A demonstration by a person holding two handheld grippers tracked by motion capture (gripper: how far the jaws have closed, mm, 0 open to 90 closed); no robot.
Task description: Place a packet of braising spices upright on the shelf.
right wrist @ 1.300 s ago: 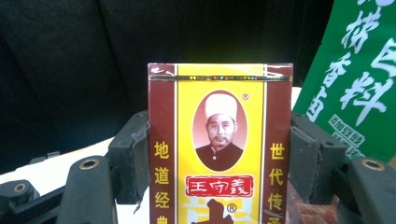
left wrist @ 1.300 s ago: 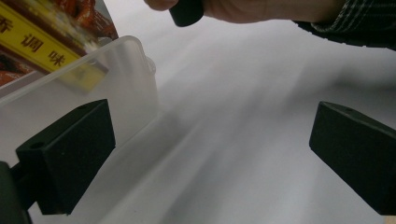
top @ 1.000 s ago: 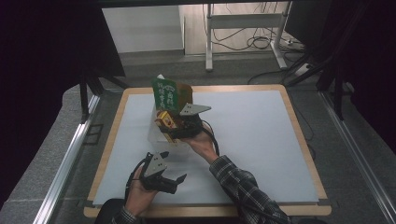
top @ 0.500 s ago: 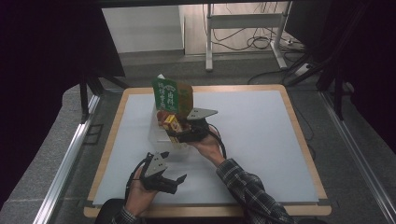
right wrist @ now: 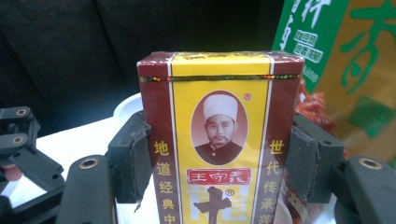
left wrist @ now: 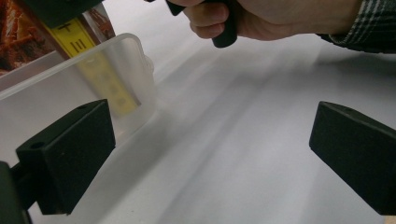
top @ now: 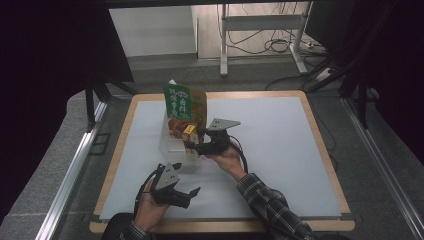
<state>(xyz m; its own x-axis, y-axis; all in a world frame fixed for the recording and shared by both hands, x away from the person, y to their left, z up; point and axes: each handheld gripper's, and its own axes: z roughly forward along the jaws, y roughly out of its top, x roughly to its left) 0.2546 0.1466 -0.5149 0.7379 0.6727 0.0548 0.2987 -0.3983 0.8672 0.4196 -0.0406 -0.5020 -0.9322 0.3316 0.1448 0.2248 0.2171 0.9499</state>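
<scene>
Right gripper [right wrist: 217,161] clamps a glossy rectangular carton [right wrist: 219,140].

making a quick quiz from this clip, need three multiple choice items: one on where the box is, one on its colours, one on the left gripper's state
1. Where is the small yellow and dark red cardboard box?
A. Flat on the white table mat
B. Between the jaws of the right gripper, at the clear plastic container
C. In the left gripper

2. What colours mark the tall upright packet beside that container?
A. Blue and white
B. Green and orange-brown
C. Black and silver

3. How does the left gripper stand?
A. Open, with nothing between its jaws
B. Shut on the box
C. Shut on the container's rim

Answers:
1 B: the right gripper view shows both pads pressed on the box's sides.
2 B: the high view shows a green face and an orange-brown side.
3 A: the left gripper view shows only bare white mat between the wide-apart jaws.
</scene>
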